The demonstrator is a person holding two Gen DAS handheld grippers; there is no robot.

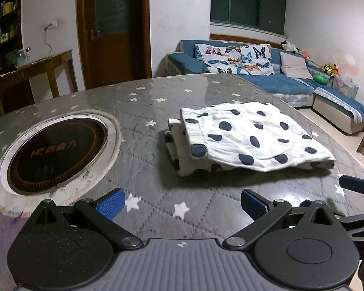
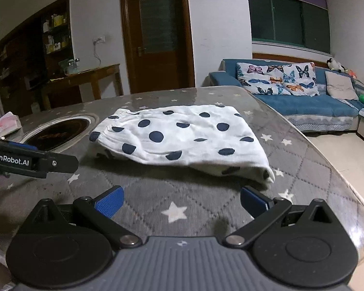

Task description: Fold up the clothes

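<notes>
A folded white garment with dark blue dots [image 1: 250, 135] lies on the grey star-patterned counter [image 1: 157, 97], right of a round inset burner [image 1: 55, 155]. The left tool [image 1: 182, 202] and right tool [image 2: 182, 200] both hover just before it, fingers spread wide, gripping nothing

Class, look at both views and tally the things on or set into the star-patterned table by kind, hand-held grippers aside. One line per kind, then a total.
Folded polka-dot garment: 1
Round built-in cooktop: 1
Tissue pack: 1
Total: 3
</notes>
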